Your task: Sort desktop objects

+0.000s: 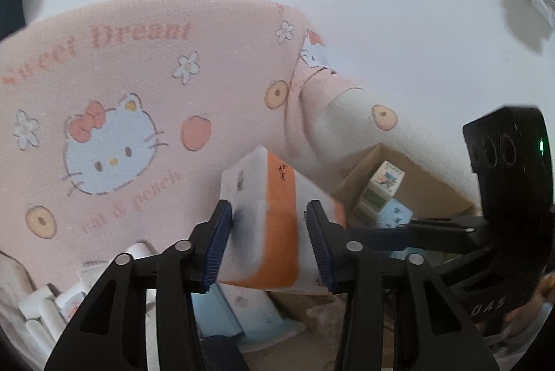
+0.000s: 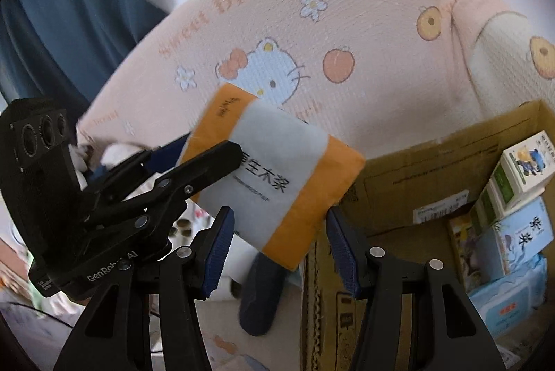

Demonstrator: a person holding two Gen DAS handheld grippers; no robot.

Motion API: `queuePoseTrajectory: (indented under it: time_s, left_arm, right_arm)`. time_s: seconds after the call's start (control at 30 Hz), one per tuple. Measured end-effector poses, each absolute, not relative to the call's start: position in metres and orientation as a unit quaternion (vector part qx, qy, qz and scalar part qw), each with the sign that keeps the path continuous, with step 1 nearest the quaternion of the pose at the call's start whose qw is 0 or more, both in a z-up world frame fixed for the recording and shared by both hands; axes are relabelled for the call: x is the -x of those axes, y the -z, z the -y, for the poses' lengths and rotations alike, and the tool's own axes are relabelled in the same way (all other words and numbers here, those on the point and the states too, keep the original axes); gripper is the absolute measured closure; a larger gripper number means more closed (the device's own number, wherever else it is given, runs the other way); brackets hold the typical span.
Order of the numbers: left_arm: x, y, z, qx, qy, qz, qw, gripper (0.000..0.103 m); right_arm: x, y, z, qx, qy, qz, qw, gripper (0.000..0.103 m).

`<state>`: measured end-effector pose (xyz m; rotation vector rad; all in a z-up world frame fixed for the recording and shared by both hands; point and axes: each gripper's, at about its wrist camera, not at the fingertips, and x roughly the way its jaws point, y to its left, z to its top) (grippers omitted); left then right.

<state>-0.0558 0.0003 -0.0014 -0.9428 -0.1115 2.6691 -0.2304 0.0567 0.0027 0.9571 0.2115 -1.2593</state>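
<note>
Carrying an orange-and-white tissue pack [image 1: 267, 218] in mid-air, the left claw [image 1: 269, 242] has its blue pads clamped on the pack's two sides, in front of a pink cartoon-print blanket [image 1: 121, 86]. Right claw [image 2: 277, 249] hangs part-open with nothing pressed between its pads; the pack only sits beyond it. Cardboard box [image 2: 433, 156] to the right already holds small cartons [image 2: 523, 173] and wipes packs, likely the drop spot. Risk: the pack is soft, so the grip could squash it or let it slip, and it could snag the box rim on the way in. Right wrist view shows the pack's printed face and the left claw's hold from the side; left wrist view shows pad contact and white bits low left, too blurred to name.
</note>
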Motion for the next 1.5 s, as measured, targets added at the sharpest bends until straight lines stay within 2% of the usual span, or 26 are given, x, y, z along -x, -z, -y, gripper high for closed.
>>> queuePoseTrajectory:
  time_s: [0.1, 0.23, 0.33, 0.57, 0.77, 0.93, 1.33, 1.5]
  left_arm:
    - [0.065, -0.004, 0.006, 0.35, -0.918, 0.065, 0.173, 0.059]
    - [0.083, 0.015, -0.002, 0.412, -0.906, 0.008, 0.092, 0.062]
    - [0.077, 0.016, 0.004, 0.402, -0.909, 0.02, 0.106, 0.063]
    - [0.077, 0.012, 0.001, 0.398, -0.911, 0.015, 0.109, 0.063]
    - [0.074, 0.01, -0.012, 0.388, -0.915, -0.018, 0.109, 0.063]
    - [0.072, 0.007, -0.013, 0.389, -0.914, -0.027, 0.108, 0.062]
    - [0.063, -0.034, -0.053, 0.323, -0.933, -0.064, 0.144, 0.059]
    - [0.074, -0.03, -0.075, 0.34, -0.922, -0.058, 0.179, 0.059]
  right_arm:
    - [0.229, -0.009, -0.052, -0.415, 0.556, -0.089, 0.714, 0.05]
    - [0.224, -0.016, -0.046, -0.406, 0.524, -0.07, 0.745, 0.05]
    - [0.221, -0.004, -0.033, -0.409, 0.537, -0.112, 0.73, 0.05]
    - [0.232, 0.01, -0.016, -0.41, 0.556, -0.118, 0.713, 0.05]
    - [0.237, 0.04, 0.008, -0.442, 0.562, -0.121, 0.688, 0.05]
    - [0.24, 0.061, 0.036, -0.466, 0.526, -0.089, 0.706, 0.05]
    - [0.229, 0.048, 0.072, -0.403, 0.558, -0.123, 0.715, 0.05]
    - [0.245, 0.046, 0.074, -0.389, 0.579, -0.114, 0.708, 0.05]
